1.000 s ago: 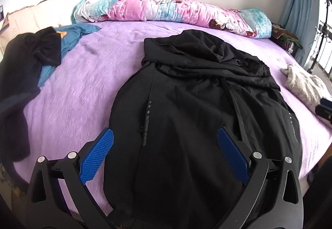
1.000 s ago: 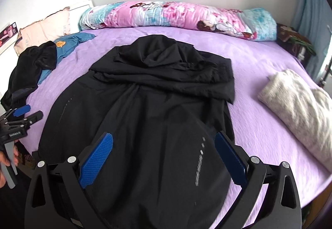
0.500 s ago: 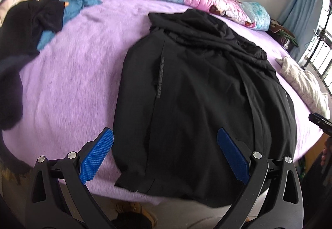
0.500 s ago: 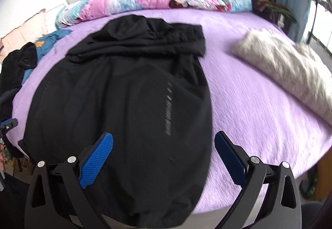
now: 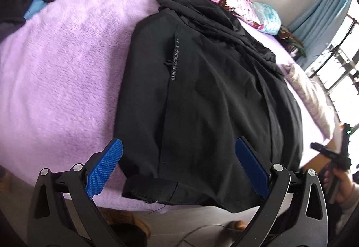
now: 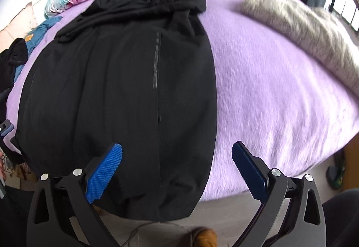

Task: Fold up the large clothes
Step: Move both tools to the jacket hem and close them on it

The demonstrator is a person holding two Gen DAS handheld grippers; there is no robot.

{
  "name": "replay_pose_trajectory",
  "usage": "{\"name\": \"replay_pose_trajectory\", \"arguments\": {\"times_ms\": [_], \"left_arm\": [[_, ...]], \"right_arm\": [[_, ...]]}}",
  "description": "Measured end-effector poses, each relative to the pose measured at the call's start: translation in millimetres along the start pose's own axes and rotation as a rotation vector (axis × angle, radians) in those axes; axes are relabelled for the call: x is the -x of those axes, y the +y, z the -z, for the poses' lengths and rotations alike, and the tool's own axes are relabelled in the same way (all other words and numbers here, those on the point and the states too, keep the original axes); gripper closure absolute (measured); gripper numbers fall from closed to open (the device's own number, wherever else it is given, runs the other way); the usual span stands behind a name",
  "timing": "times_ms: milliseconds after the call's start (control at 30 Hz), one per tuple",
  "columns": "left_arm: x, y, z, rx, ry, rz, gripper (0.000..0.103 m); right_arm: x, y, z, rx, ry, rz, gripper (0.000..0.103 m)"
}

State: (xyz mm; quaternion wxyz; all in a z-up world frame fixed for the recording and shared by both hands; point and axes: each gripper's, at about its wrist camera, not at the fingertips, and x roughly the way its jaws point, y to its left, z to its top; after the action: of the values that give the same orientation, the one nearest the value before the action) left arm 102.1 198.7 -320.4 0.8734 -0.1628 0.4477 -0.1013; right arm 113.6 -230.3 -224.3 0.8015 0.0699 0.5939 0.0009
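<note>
— Across the middle of the left wrist view we see the black jacket spread on the purple bedspread, its long axis running from the hood at upper centre down to the hem at the bottom of the frame, where it hangs over the bed edge. Our left gripper has its blue pads wide apart, holding nothing, and the hem's lower left corner sits just beyond and between them.

— What can't we read there?

— The hood end is bunched into dark folds, so we can't sort sleeves from hood. At the right edge a hand grips the other tool, only partly in frame.

— And the right wrist view?

— The same jacket fills the left and centre, hem draped off the bed's near edge at bottom centre. Our right gripper is also spread and empty; the hem's right-hand corner lies between the fingers, nearer the left pad. A grey fleecy garment lies well apart at upper right.

— So each tool faces its own hem corner?

— We judge so: left nearer the left corner, right nearer the right, which suits lifting the hem towards the hood. The hem's underside is hidden from us.
</note>
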Motion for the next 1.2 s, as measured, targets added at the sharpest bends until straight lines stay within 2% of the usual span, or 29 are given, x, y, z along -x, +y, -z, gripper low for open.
{"name": "replay_pose_trajectory", "arguments": {"times_ms": [100,200,367,567,767,833,867,900,933,1000,1200], "left_arm": [[-7,9,-1,0.031,0.032,0.054,0.006],[-13,21,-3,0.057,0.07,0.077,0.006],[-22,36,-2,0.101,0.12,0.07,0.006],[-35,32,-4,0.08,0.176,0.042,0.007],[-36,30,-6,0.081,0.191,0.035,0.015],[-37,28,-7,0.081,0.2,0.046,0.031],[-36,30,-6,0.079,0.205,0.046,0.034],[-36,29,-6,0.076,0.212,0.048,0.042],[-36,28,-7,0.071,0.218,0.051,0.058],[-37,26,-7,0.073,0.235,0.083,0.079],[-41,23,-7,0.089,0.252,0.118,0.091]], "right_arm": [[-7,-6,5,-0.033,0.035,-0.019,0.006],[-11,-13,9,-0.088,0.06,-0.061,0.006],[-18,-13,15,-0.095,0.097,-0.037,0.006],[-31,-13,20,-0.092,0.151,-0.025,0.007],[-50,-19,27,-0.147,0.209,-0.088,0.008],[-55,-24,29,-0.181,0.22,-0.117,0.012],[-57,-26,29,-0.198,0.226,-0.138,0.016],[-58,-26,31,-0.205,0.229,-0.151,0.019],[-57,-25,30,-0.205,0.229,-0.163,0.025],[-56,-20,29,-0.185,0.224,-0.177,0.035],[-53,-12,26,-0.18,0.219,-0.208,0.068]]}}
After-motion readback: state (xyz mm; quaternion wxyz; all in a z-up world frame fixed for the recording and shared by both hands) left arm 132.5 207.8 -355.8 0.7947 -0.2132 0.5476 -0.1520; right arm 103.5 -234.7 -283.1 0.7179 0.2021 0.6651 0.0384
